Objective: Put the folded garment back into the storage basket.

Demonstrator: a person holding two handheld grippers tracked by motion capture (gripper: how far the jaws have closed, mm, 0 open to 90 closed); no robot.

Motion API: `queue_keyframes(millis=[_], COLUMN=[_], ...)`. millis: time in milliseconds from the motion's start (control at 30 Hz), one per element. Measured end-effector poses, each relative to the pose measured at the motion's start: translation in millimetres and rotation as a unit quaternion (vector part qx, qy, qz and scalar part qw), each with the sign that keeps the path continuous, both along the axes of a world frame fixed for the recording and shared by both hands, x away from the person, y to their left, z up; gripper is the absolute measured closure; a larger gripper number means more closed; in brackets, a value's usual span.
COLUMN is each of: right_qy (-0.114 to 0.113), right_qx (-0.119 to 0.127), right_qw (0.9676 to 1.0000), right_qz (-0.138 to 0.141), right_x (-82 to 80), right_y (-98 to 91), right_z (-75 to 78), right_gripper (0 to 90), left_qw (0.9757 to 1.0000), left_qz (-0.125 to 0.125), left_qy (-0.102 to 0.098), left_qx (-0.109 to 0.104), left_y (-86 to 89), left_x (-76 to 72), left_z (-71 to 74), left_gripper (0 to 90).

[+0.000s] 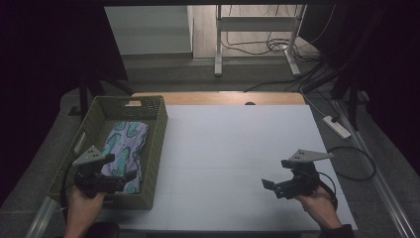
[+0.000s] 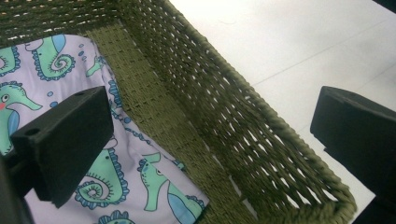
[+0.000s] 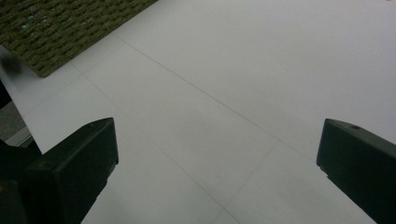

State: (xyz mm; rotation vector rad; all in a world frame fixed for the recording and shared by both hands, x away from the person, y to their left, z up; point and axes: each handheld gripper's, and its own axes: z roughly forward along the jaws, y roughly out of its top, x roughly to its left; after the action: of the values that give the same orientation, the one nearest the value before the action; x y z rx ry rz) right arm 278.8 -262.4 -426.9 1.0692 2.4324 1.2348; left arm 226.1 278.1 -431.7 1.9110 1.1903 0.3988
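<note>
One folded cloth [image 1: 126, 148], one basket [image 1: 157, 144], two claws.

High cam overhead, facing fwd; gripper cams close, share basket [image 1: 154, 148].

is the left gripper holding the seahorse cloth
No, the left gripper is open, its jaws spread wide apart astride the wall of the green basket, while the seahorse cloth lies loose inside.

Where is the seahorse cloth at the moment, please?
In the high view the cloth lies folded inside the green basket at the table's left, with the left gripper open just above its near end.
</note>
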Motion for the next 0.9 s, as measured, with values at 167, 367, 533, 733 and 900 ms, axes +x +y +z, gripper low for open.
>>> queue_keyframes(millis=[167,367,533,733,900], right_qy=[0.000,-0.001,-0.004,-0.009,-0.009], right_qx=[-0.001,0.001,0.001,-0.004,0.000], right_qw=[0.9999,0.9994,0.9987,0.9978,0.9969], right_qz=[-0.014,-0.033,-0.051,-0.066,-0.078], right_x=[-5.6,-15.4,-24.3,-34.0,-41.7], right_y=[-11.3,-26.1,-38.3,-48.0,-54.0], right_z=[-2.3,-4.3,-5.9,-6.9,-6.4], right_gripper=[0.0,0.0,0.0,0.0,0.0], left_qw=[1.0000,0.9999,0.9999,0.9997,0.9997], left_qz=[0.002,0.009,0.012,0.015,0.015], left_qy=[-0.004,-0.009,-0.011,-0.017,-0.017], left_qx=[0.000,0.003,0.006,0.006,0.007], left_y=[-0.3,0.5,0.2,-0.2,-0.8], left_x=[-5.0,-11.3,-15.8,-20.9,-24.2], left_z=[-1.2,-3.5,-5.5,-6.0,-6.7], left_gripper=[0.0,0.0,0.0,0.0,0.0])
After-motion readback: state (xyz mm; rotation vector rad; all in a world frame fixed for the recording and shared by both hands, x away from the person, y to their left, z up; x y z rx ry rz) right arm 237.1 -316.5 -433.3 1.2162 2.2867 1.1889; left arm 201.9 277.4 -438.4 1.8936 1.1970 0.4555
